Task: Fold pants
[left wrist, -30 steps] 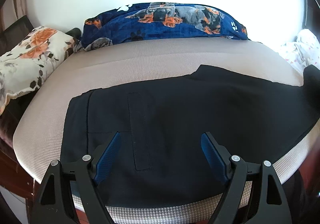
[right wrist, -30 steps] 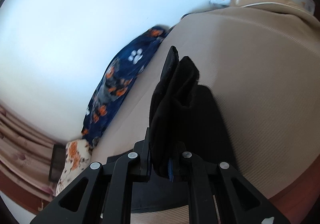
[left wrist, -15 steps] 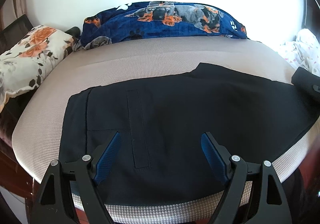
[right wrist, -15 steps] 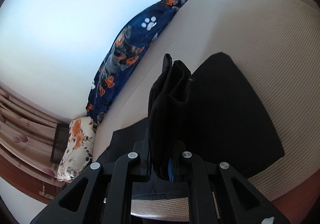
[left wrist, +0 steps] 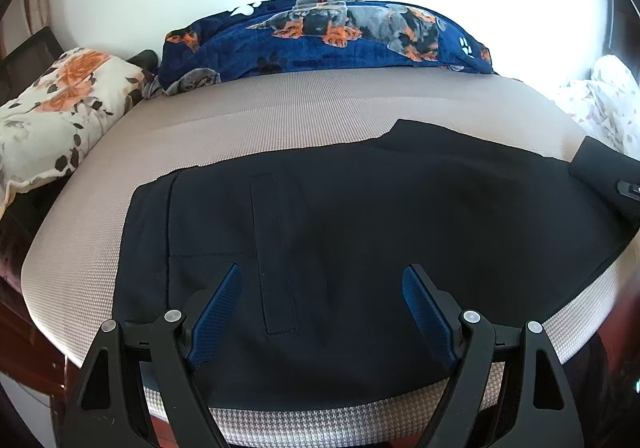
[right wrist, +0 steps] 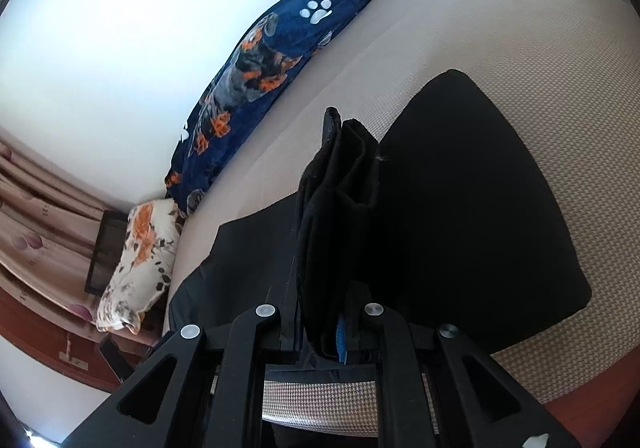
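**Leg end pinched and lifted, waistband end left lying flat**

Left wrist view: the left tongs (left wrist: 322, 312) hang over the near edge of the bed (left wrist: 320, 112) with their blue pads spread wide and nothing between them. Directly beneath and ahead of the fingers lie the dark pants (left wrist: 360, 216), spread flat on the beige cover, with a long stitched pocket welt (left wrist: 276, 252) running away from the gap between the pads. To the far left of the fingers the cloth ends in a straight hemmed band, probably the waist. Holding off here makes sense: this end is the base the fold will land on, so it is best kept undisturbed. At the far right edge a raised dark flap and a bit of the other tool's black body (left wrist: 628, 190) are visible. Beyond the pants, a blue dog-print blanket (left wrist: 320, 36) lies along the wall and a floral pillow (left wrist: 52, 108) sits off to the left.

Right wrist view: the right tongs (right wrist: 320, 336) are closed almost fully on a bunched stack of the pants' fabric, which stands up in layers straight ahead of the fingers. To the right of the fingers the cloth spreads back onto the bed as a rounded dark panel; to the left, the rest of the garment lies flat toward the pillow. The grip on several layers together suggests the leg ends are being carried over as one, so the fold stays even.
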A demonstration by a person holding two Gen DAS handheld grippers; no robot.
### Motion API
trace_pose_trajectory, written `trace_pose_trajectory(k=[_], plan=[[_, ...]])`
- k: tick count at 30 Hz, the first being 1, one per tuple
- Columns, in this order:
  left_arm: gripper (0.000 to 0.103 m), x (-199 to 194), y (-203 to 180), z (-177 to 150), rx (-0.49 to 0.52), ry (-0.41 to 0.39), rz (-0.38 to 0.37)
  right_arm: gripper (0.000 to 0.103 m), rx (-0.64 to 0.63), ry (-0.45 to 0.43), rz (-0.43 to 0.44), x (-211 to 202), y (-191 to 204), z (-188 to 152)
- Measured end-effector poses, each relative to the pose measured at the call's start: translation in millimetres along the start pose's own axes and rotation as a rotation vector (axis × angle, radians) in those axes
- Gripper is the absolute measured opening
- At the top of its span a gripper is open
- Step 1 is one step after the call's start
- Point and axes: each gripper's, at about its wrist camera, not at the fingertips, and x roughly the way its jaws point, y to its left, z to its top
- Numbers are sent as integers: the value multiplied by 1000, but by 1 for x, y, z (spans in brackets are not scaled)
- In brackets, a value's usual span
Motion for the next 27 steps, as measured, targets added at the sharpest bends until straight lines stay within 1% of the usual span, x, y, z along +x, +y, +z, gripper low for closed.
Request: trace_pose_trajectory(k=[16, 27], plan=[[82, 2, -1, -2, 5, 13, -1, 11, -63, 37, -9, 25, 17, -8], [82, 5, -2, -3, 7, 22, -3, 11, -80, 54, 8, 39, 26, -13]])
